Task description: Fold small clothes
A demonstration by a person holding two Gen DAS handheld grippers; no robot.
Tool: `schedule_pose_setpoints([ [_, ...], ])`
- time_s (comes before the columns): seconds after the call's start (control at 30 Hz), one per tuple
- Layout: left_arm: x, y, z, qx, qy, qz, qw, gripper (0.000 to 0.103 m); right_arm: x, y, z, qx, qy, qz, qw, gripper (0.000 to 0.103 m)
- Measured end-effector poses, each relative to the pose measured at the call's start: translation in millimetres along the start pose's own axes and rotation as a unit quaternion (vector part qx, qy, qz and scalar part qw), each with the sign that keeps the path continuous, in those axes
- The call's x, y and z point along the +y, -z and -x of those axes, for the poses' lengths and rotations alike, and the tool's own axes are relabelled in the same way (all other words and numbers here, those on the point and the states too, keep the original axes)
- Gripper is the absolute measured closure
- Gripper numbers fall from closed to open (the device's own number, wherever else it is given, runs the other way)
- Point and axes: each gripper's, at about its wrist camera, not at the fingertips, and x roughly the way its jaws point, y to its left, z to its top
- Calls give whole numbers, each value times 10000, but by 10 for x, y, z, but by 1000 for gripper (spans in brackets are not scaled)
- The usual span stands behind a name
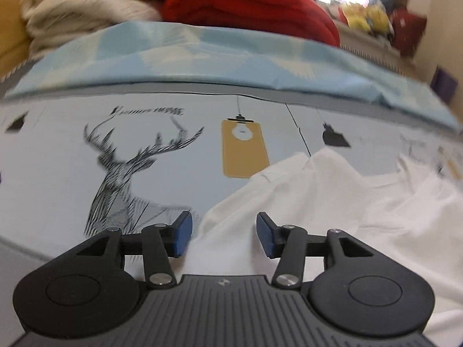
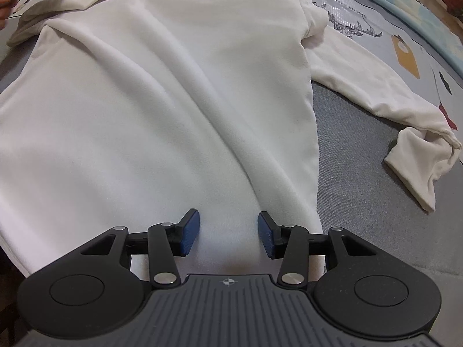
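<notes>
One white sweater (image 2: 162, 92) lies spread flat on the grey printed bedsheet (image 1: 52, 173), one sleeve (image 2: 376, 92) flung out right. Right gripper (image 2: 228, 237) hovers over its near hem, left gripper (image 1: 224, 235) over its edge, both jaws wide and holding nothing.

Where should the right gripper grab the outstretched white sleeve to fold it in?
Probably the cuff end of the sleeve, coming from the right. It lies flat on the grey sheet, apart from the white top's body, with a free, slightly turned-up edge. The right gripper is open.
</notes>
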Motion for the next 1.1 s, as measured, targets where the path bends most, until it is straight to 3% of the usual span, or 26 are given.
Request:
schedule_pose_setpoints([
  [0.1, -120, -46, -180, 71, 88, -166, 9998, 54, 3, -28, -7, 42, -2, 41, 10000, 57],
  [0.13, -155, -52, -253, 137, 130, -284, 9994, 63, 4, -39, -12, 58, -3, 52, 10000, 57],
  [0.17, -180, -57, -292, 171, 156, -418, 9989, 89, 5, -55, -16, 73, -5, 57, 10000, 56],
  [0.2, -226, -61, -312, 228, 203, -633, 9975, 97, 10, -68, -17, 83, -3, 50, 10000, 56],
  [0.3, -202, -112, -231, 123, 253, -756, 9967, 99, 23, -96, -21, 91, 7, 47, 9999, 56],
  [0.37, 11, -172, -70, -66, 306, -415, 9986, 99, 26, -109, -20, 76, 7, 42, 10000, 56],
  [0.43, 379, -223, 128, -282, 48, 83, 9996, 99, 16, -120, -25, 42, -10, 8, 10000, 55],
  [0.5, 1016, -187, 395, -558, -609, 1036, 9912, 99, 4, -130, -29, 23, -26, -43, 10000, 54],
  [0.53, 1284, -133, 505, -630, -1029, 1448, 9821, 99, 5, -138, -29, 14, -21, -33, 10000, 54],
  [0.57, 1632, -27, 640, -667, -1655, 2004, 9633, 99, 12, -140, -29, 4, -8, -18, 10000, 54],
  [0.6, 2008, 140, 779, -584, -2335, 2648, 9338, 99, 19, -143, -31, -1, 8, -3, 10000, 54],
  [0.63, 2342, 349, 896, -377, -2876, 3283, 8989, 99, 25, -149, -31, -8, 25, 17, 10000, 54],
  [0.67, 2553, 522, 964, -171, -3102, 3734, 8741, 96, 34, -152, -31, -14, 43, 38, 10000, 54],
  [0.7, 2703, 698, 1004, 100, -3184, 4086, 8553, 96, 41, -155, -31, -17, 55, 54, 10000, 54],
  [0.73, 2747, 769, 1012, 275, -3170, 4192, 8503, 96, 50, -151, -23, -23, 63, 65, 10000, 54],
  [0.77, 2728, 799, 1022, 376, -3146, 4178, 8515, 96, 53, -157, -22, -23, 68, 65, 10000, 54],
  [0.83, 2536, 689, 1040, 252, -3035, 3882, 8698, 88, 61, -177, -18, -23, 88, 35, 10000, 54],
  [0.9, 2189, 472, 999, 4, -2674, 3394, 9018, 67, 54, -225, -15, -25, 98, -86, 9999, 53],
  [0.93, 2047, 396, 950, -89, -2446, 3204, 9151, 66, 41, -258, -7, -54, 100, -186, 9998, 53],
  [0.97, 1819, 295, 870, -170, -2016, 2899, 9354, 66, 30, -294, 13, -136, 114, -292, 9994, 54],
  [1.03, 1407, 197, 717, -168, -1252, 2405, 9624, 66, 2, -377, 96, -468, 124, -488, 9976, 54],
  [1.1, 955, 117, 528, -53, -573, 1884, 9804, 66, -63, -471, 204, -884, 93, -772, 9930, 54],
])
